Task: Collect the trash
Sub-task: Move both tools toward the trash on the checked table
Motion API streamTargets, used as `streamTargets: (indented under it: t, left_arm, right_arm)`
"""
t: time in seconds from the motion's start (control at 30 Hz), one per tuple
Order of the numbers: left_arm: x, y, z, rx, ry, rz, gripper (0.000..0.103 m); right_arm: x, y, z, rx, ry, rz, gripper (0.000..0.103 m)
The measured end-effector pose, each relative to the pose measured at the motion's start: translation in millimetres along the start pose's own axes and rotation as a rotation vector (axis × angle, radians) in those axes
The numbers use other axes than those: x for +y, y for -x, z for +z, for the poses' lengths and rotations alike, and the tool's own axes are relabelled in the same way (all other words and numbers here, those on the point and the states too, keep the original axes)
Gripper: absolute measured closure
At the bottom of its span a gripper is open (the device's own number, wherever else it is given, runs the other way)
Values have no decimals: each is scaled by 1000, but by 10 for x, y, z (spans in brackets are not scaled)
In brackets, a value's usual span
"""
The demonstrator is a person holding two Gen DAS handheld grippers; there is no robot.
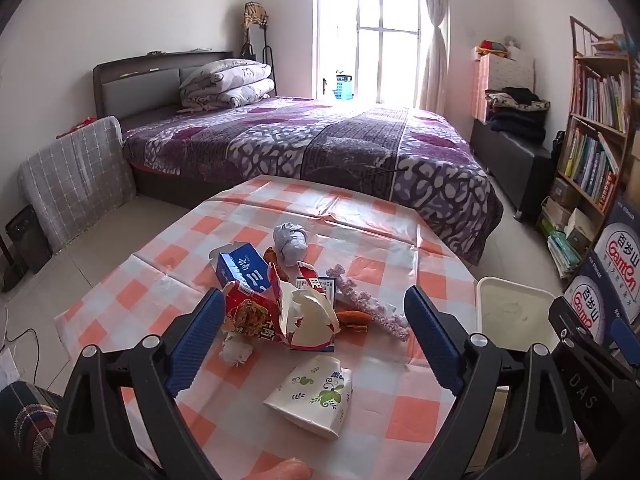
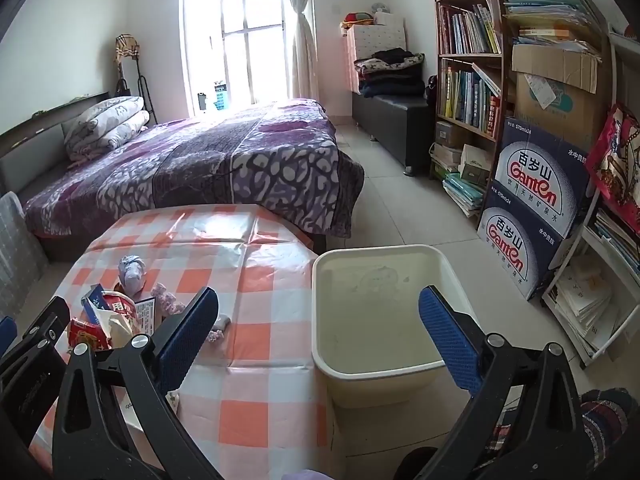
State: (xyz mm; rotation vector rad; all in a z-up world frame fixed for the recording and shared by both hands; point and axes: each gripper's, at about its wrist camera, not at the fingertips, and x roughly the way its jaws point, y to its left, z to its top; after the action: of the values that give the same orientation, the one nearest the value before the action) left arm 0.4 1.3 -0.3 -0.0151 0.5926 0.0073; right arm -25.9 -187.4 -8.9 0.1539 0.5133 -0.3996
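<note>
Both sets of jaws stand wide apart and hold nothing: the left gripper (image 1: 314, 312) hangs over the pile of trash, the right gripper (image 2: 318, 316) straddles the gap between the counter edge and the bin. The counter (image 1: 256, 208), under an orange-and-white checked cloth, carries all the trash. The cream bin (image 2: 380, 252) stands on the floor just beside the counter at 3 o'clock, its inside bare. At the counter's centre lies a torn red snack box (image 1: 280, 316), touching a blue carton (image 1: 240, 266) at 10 o'clock. A flattened paper cup (image 1: 314, 394) lies apart at 6 o'clock. A gray paper wad (image 1: 290, 242) sits at 12 o'clock, and a small white tissue (image 1: 234, 350) at 8 o'clock.
</note>
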Motion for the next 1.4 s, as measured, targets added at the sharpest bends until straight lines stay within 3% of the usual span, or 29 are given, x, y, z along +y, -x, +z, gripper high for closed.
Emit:
streamTargets:
  t: [0.7, 1.4]
  left_arm:
    - [80, -55, -41, 18, 23, 8, 14]
    - [139, -77, -49, 24, 85, -38, 14]
  right_arm:
    - [38, -29, -37, 1, 0, 5, 7]
    - [37, -50, -39, 10, -15, 18, 7]
